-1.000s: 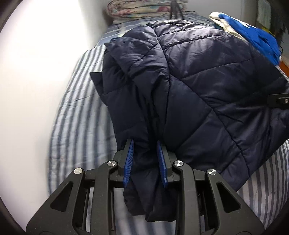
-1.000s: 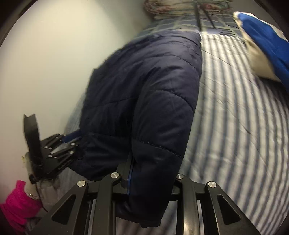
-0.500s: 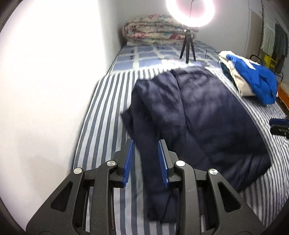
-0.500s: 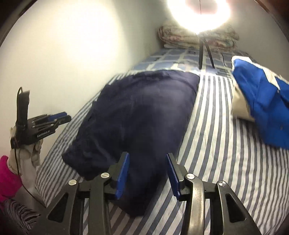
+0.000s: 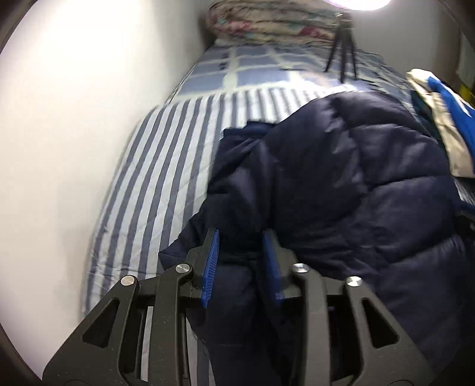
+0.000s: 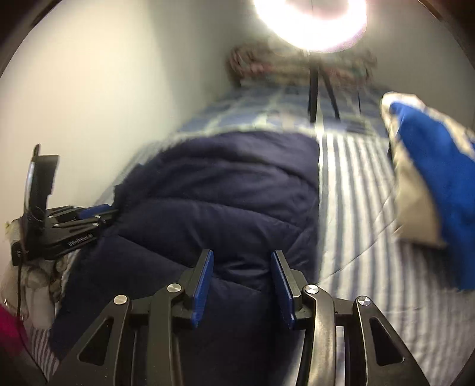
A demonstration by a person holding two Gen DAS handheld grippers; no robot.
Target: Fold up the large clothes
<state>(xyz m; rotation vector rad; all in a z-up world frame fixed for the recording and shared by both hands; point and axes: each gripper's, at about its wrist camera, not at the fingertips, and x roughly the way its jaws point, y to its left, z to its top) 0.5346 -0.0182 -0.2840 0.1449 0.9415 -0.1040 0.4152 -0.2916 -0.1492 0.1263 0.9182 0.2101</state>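
Your bed (image 5: 166,166), covered in a blue-and-white striped sheet, runs along the white wall (image 5: 74,118). The dark navy padded jacket (image 5: 341,193) lies folded across the middle of it, its near edge reaching toward you. A blue-and-cream garment (image 6: 430,184) sits on the bed to the right of the jacket, apart from it. A ring light (image 6: 311,20) on a tripod stands on the far part of the bed. Your left tongs (image 5: 241,261) are parted, with a fold of the jacket lying between them. Your right tongs (image 6: 242,285) are spread wide above the jacket's near edge, gripping nothing.
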